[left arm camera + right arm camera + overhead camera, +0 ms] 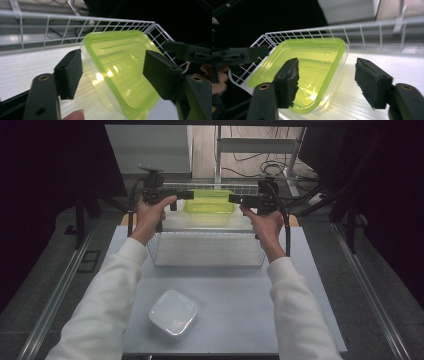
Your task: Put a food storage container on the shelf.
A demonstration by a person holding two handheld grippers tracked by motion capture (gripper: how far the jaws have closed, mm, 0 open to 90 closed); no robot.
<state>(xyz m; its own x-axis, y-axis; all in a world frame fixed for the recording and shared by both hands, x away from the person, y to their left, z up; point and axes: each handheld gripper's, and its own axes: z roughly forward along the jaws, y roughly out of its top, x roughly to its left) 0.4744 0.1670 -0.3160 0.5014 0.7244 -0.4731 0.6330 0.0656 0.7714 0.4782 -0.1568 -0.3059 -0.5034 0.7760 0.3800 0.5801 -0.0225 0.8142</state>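
Note:
A clear container with a yellow-green lid (209,201) sits inside the far end of a white wire basket (207,262); I cannot tell whether it rests flat on the basket's floor. My left gripper (187,195) points at it from the left and my right gripper (235,198) from the right. In the left gripper view the container (117,70) lies between the wide-apart jaws of the left gripper (113,67), with a gap at the left pad. In the right gripper view the right gripper (327,75) stands open, and the container (309,62) is well clear of one pad (372,82).
A white lidded tub (173,313) stands near the front of the pale table (240,295), left of centre. The basket takes up the table's far middle. Dark curtains flank both sides, and cables lie on the floor beyond.

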